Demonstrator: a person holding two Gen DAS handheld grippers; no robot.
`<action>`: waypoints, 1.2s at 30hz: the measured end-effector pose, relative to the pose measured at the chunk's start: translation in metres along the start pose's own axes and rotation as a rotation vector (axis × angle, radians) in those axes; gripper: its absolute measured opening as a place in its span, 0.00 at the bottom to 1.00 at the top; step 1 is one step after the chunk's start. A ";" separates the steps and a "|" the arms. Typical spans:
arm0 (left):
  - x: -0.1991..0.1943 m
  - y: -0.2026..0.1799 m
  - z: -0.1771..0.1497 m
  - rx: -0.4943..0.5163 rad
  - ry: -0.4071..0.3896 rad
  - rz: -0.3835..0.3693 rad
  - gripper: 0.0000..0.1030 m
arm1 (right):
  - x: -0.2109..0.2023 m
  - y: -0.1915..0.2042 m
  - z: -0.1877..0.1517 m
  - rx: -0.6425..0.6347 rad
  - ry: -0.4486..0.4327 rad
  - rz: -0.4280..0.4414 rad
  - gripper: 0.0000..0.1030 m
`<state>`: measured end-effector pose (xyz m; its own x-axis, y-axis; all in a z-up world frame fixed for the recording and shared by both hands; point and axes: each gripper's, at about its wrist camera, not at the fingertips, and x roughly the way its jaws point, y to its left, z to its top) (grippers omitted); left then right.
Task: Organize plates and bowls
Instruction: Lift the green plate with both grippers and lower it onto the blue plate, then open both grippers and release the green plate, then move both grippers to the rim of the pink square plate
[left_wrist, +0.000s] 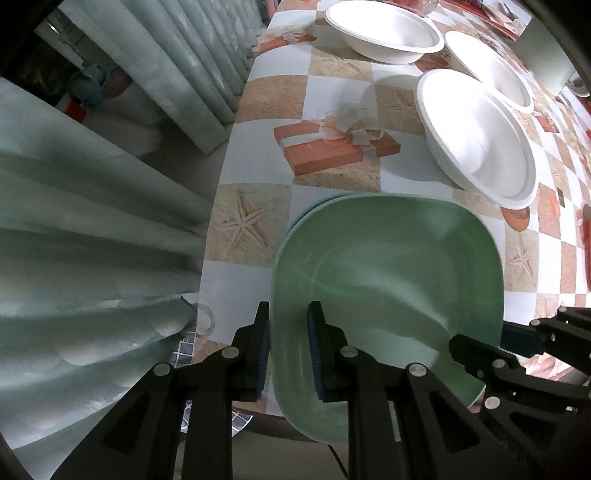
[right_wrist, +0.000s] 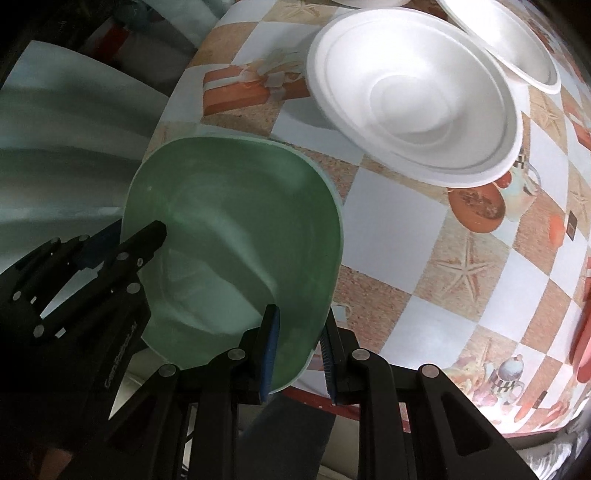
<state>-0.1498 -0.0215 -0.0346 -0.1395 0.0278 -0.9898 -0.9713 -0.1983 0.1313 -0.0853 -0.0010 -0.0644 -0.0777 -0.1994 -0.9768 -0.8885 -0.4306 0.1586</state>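
A green square plate (left_wrist: 388, 280) sits at the near edge of the table, on top of at least one more plate whose rim peeks out behind it. My left gripper (left_wrist: 290, 339) is shut on the plate's left rim. My right gripper (right_wrist: 301, 347) is shut on its right rim, and it shows in the left wrist view (left_wrist: 517, 350). The plate also shows in the right wrist view (right_wrist: 236, 251), as does my left gripper (right_wrist: 122, 247). Three white bowls lie beyond: one nearest (left_wrist: 476, 136), one behind it (left_wrist: 491, 70), one at the far left (left_wrist: 384, 31). The nearest bowl (right_wrist: 413, 96) fills the right wrist view.
The table has a checkered cloth (left_wrist: 332, 155) with gift-box and starfish prints. Pale green curtains (left_wrist: 92, 221) hang left of the table edge. A red object (right_wrist: 583, 332) lies at the right edge. A second bowl (right_wrist: 509, 40) lies at the top.
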 end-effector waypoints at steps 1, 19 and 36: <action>0.000 0.000 0.000 -0.002 -0.003 -0.003 0.31 | -0.001 -0.001 -0.001 -0.003 0.000 0.005 0.24; -0.030 -0.001 -0.005 -0.036 0.006 -0.047 0.90 | -0.051 -0.070 -0.024 0.019 -0.057 -0.007 0.89; -0.064 -0.122 0.005 0.293 0.054 -0.178 0.90 | -0.093 -0.198 -0.095 0.362 -0.076 -0.031 0.89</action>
<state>-0.0236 0.0053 0.0130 0.0400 -0.0164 -0.9991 -0.9946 0.0952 -0.0414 0.1406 0.0191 0.0088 -0.0696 -0.1196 -0.9904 -0.9923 -0.0937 0.0810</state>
